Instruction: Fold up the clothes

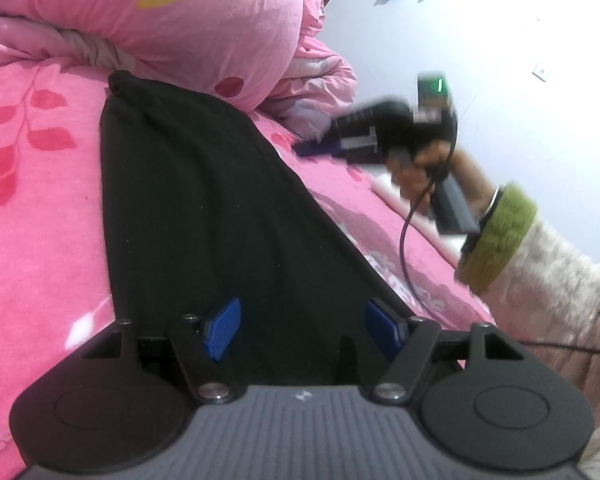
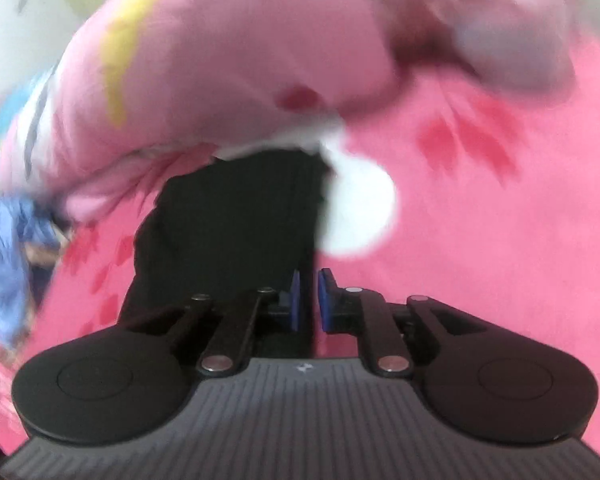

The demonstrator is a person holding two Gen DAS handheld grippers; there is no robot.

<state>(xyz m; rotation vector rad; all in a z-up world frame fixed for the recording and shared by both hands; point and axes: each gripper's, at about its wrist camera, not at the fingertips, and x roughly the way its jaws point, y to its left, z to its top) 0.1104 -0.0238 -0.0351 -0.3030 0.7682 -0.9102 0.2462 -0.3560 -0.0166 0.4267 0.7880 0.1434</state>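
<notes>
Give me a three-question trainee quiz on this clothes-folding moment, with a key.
1. True or false: the left gripper has its fingers spread wide over the black garment.
2. Multiple choice: in the right wrist view, the right gripper is (a) wide open, (b) nearly closed with a narrow gap, (c) out of view.
3. Fill in: the black garment lies on a ____ blanket with a red leaf print.

Key: 1 true. 2 b; whether any cloth sits in the gap cannot be told, as the view is blurred. 3 pink.
</notes>
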